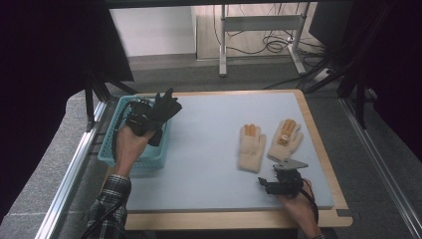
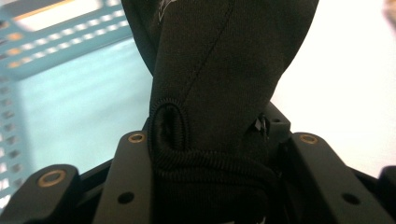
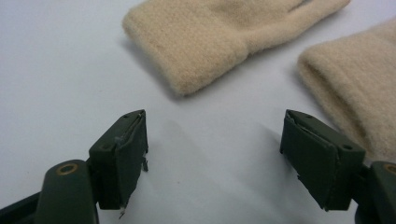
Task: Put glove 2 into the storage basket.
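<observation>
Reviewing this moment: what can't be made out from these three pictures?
- Basket contents: in the high view the left tool and its black glove cover the inside.
- Black glove's fingers: cut off by the top edge in the left gripper view.
- Orange markings on the beige gloves: too small in the high view.
- Right tool: open, nothing between.

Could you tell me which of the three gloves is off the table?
The black glove, clamped in the left gripper above the basket; both beige gloves lie flat.
</observation>
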A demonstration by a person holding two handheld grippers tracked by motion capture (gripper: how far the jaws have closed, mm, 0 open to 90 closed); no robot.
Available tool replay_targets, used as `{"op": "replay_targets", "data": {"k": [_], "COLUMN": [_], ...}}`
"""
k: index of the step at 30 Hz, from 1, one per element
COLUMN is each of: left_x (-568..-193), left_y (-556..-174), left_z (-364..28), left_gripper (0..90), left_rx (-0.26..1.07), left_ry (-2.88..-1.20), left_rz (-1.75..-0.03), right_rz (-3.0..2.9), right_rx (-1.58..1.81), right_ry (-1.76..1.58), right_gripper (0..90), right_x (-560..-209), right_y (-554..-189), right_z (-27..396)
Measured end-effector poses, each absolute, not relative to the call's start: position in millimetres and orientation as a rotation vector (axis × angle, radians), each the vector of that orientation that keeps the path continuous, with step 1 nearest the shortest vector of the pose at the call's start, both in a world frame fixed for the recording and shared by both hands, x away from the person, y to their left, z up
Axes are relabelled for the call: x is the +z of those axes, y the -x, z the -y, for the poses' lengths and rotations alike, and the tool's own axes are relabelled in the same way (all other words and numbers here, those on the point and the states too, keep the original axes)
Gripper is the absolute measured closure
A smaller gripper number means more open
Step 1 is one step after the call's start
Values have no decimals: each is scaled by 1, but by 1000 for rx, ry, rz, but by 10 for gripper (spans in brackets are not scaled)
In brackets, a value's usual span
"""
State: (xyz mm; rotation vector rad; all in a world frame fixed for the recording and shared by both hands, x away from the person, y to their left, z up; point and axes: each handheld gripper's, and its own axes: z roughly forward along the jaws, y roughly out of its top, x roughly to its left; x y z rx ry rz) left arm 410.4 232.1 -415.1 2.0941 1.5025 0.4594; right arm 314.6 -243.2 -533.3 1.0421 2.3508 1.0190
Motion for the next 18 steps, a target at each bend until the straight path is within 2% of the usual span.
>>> {"op": "replay_targets", "data": {"k": [11,18], "left_x": [-442,-466], "left_y": [-424,-436], "left_z": [-298,-313], "left_gripper": [591,589], "left_rx": [442,411], "left_ry": [-2025,-2034], "left_rz": [-1735,-1846], "right_rz": [-2351,-2351], "right_rx": [1020,1020], "right_ry": [-1042,-1042], "right_gripper": [226,226], "right_x": [-533,-533], "right_y": [-315,-315], "right_z": [243,243]}}
